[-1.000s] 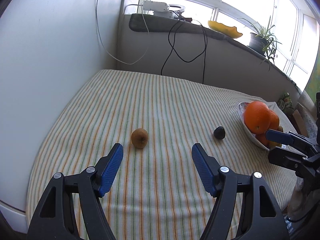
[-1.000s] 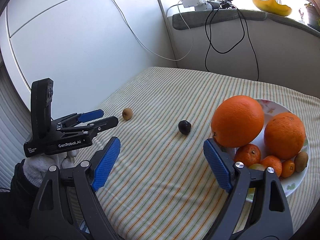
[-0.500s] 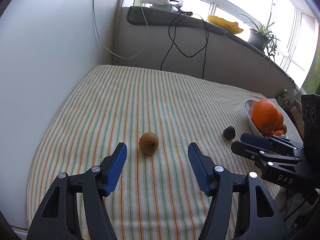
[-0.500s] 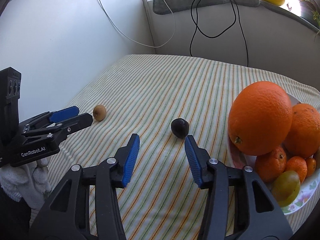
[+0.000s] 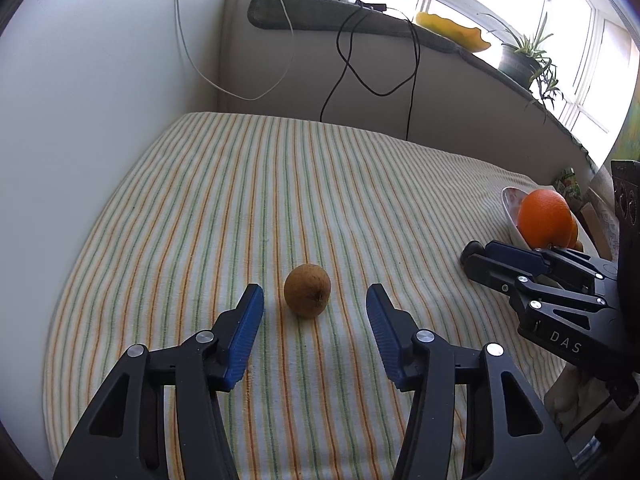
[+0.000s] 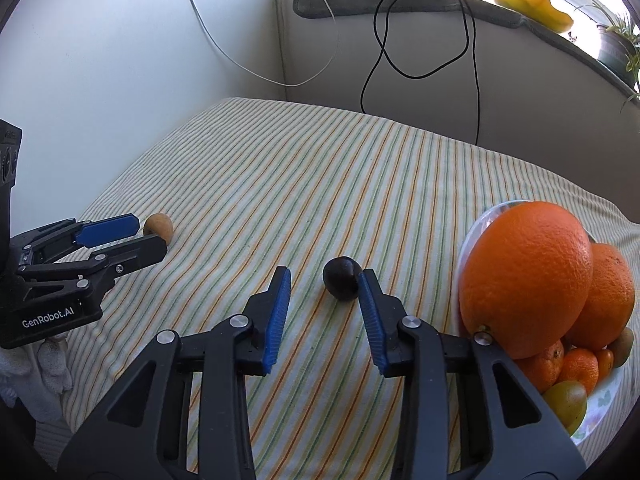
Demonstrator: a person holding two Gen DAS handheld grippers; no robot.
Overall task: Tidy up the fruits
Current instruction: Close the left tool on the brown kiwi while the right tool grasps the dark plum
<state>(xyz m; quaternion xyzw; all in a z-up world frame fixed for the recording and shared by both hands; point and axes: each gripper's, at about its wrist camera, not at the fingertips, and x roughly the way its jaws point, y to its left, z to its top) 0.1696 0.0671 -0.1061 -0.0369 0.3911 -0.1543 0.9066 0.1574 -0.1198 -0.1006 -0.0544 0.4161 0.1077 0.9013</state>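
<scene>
A brown kiwi [image 5: 307,289] lies on the striped cloth [image 5: 280,184], just ahead of my open left gripper [image 5: 314,296], between the lines of its blue pads. The kiwi also shows in the right wrist view [image 6: 159,227] beside the left gripper [image 6: 132,236]. A small dark plum [image 6: 341,283] lies close in front of my right gripper [image 6: 324,278], which is open but narrowed, its right pad nearly touching the fruit. A white plate [image 6: 468,236] at the right holds big oranges [image 6: 524,276], tangerines and other fruit. The right gripper [image 5: 476,254] hides most of the plum in the left wrist view.
A white wall stands on the left and a low ledge [image 5: 360,20] at the back, with dangling cables [image 5: 372,60], a power strip, a yellow dish [image 5: 452,32] and a potted plant [image 5: 524,60]. The plate [image 5: 510,208] sits near the cloth's right edge.
Both grippers moved forward toward their fruits. The right gripper narrowed from wide open and swung onto the plum. The left gripper closed in on the kiwi and narrowed slightly.
</scene>
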